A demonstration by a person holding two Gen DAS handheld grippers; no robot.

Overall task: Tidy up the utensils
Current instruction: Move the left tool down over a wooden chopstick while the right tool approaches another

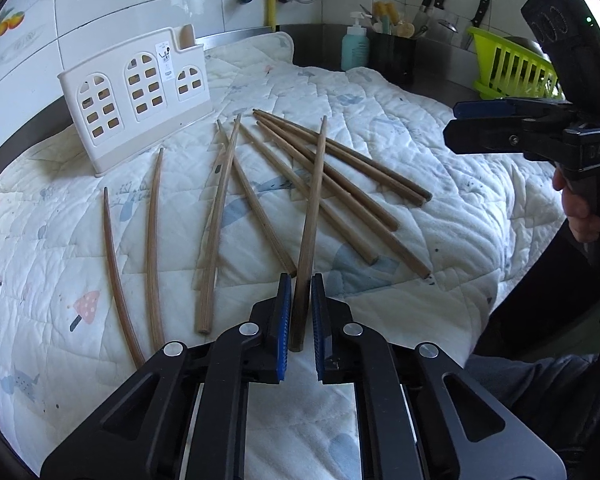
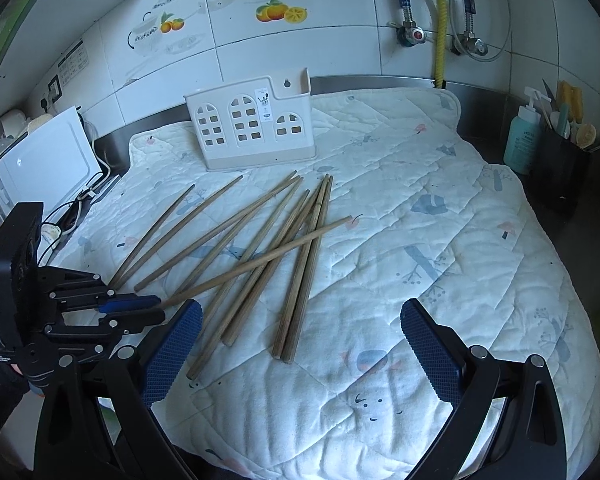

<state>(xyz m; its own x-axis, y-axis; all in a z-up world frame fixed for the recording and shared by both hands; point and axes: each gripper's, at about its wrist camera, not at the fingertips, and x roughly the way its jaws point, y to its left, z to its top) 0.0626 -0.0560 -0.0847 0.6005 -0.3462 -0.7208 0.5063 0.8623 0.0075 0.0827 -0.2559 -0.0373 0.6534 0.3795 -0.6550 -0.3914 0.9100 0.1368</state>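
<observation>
Now left gripper (image 1: 300, 312) jaws pinch a round wooden chopstick (image 1: 314, 200).

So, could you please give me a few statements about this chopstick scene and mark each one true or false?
1. The left tool is shut on a chopstick. True.
2. The right tool is clamped on two chopsticks. False: its jaws stand wide open and hold nothing.
3. The white utensil holder stands on the quilted mat near the tiled wall. True.
4. All chopsticks are already in the holder. False: they lie loose on the mat.
5. A green dish rack sits beyond the mat. True.
</observation>
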